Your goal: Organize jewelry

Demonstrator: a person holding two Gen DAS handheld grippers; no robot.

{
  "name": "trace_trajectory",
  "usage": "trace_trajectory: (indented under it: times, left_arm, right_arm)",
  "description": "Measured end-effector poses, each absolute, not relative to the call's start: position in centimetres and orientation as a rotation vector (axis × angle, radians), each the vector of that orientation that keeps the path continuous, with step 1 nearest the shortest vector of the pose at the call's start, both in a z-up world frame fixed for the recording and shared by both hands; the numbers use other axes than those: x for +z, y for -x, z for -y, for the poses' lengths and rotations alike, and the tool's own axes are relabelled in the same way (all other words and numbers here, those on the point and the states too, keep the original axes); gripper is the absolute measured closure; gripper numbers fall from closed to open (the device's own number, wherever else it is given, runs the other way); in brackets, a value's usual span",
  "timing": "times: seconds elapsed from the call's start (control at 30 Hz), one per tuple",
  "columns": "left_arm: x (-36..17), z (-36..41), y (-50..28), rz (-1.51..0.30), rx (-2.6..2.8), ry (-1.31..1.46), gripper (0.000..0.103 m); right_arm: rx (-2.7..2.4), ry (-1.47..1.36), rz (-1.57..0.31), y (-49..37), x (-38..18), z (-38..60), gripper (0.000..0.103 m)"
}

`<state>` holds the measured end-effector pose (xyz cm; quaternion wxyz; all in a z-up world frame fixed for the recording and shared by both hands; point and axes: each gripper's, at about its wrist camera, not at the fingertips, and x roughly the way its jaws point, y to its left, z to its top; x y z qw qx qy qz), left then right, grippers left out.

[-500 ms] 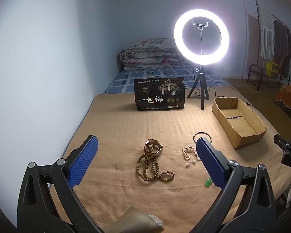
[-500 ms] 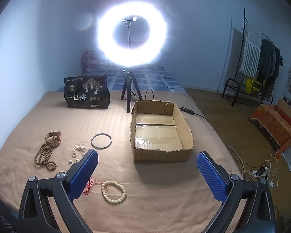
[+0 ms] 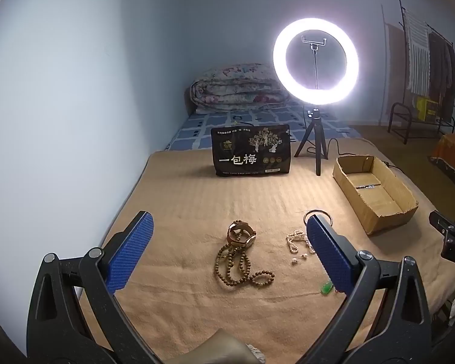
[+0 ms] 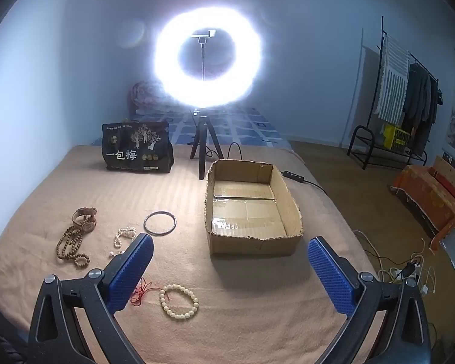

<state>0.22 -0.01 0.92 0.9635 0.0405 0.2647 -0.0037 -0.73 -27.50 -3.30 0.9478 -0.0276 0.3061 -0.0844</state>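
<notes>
Jewelry lies on a tan blanket [image 3: 182,206]. In the left wrist view: a brown bead necklace [image 3: 236,268] with a watch [image 3: 241,233], a pearl strand [image 3: 297,241], a thin bangle [image 3: 318,214] and a green pendant [image 3: 327,288]. My left gripper [image 3: 227,233] is open and empty above the necklace. In the right wrist view: a cream bead bracelet [image 4: 179,301], a red cord [image 4: 141,291], the bangle [image 4: 160,223], the pearl strand [image 4: 124,235], the necklace [image 4: 71,247]. My right gripper [image 4: 230,253] is open and empty before the empty cardboard box [image 4: 251,244].
A lit ring light on a tripod [image 3: 315,60] and a black printed bag [image 3: 251,154] stand at the back of the blanket. A folded quilt [image 3: 236,91] lies behind. A clothes rack [image 4: 406,100] and floor cables [image 4: 409,267] are to the right.
</notes>
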Motion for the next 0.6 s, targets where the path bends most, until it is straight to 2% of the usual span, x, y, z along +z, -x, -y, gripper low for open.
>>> trace_trajectory:
  times: [0.6]
  left_arm:
    - [0.91,-0.06,-0.04,-0.523,-0.004,-0.08,0.0]
  right_arm:
    - [-0.169,0.056,-0.631,0.47,-3.35,27.26,0.0]
